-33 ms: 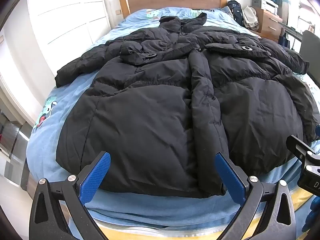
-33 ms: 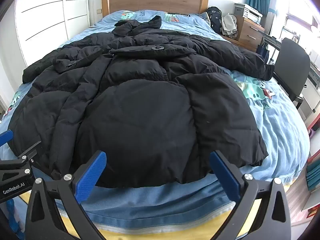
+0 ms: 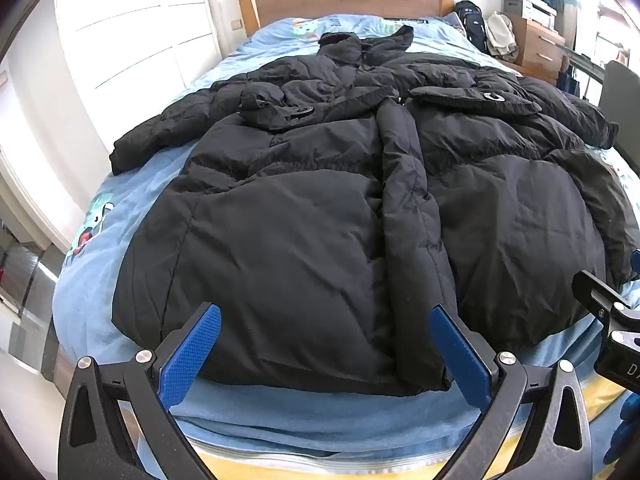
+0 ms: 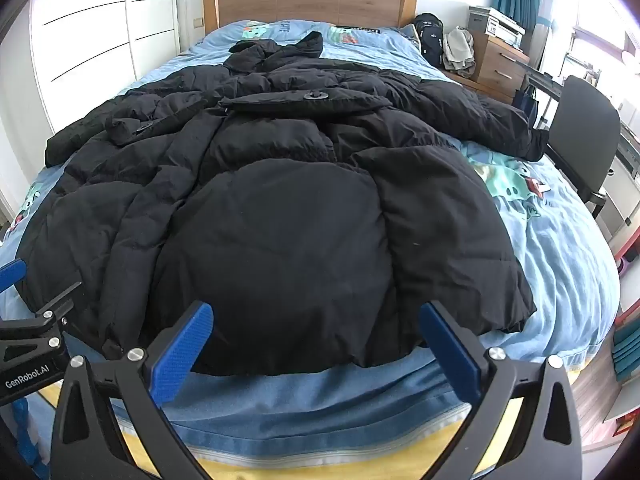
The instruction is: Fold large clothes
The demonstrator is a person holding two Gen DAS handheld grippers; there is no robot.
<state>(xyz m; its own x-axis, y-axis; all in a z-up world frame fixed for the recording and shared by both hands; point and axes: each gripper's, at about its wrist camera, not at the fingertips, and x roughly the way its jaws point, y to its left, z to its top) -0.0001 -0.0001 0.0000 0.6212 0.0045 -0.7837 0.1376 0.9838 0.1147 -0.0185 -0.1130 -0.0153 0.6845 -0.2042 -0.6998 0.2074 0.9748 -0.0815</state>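
A large black puffer jacket [image 3: 304, 240] lies spread out front-up on the bed, hood toward the headboard and both sleeves stretched out to the sides. Its hem runs along the near edge of the bed. My left gripper [image 3: 325, 314] hovers open just above the left half of the hem, nothing between its blue pads. My right gripper [image 4: 317, 308] is open too, over the right half of the jacket [image 4: 304, 232] near the hem. Each gripper shows at the edge of the other's view, side by side.
The bed [image 4: 560, 264] has a blue cartoon-print sheet and a wooden headboard [image 4: 312, 0]. A white wardrobe [image 3: 132, 40] stands on the left. On the right are a black chair [image 4: 584, 128], a wooden nightstand [image 4: 500, 64] and a black backpack [image 4: 430, 38].
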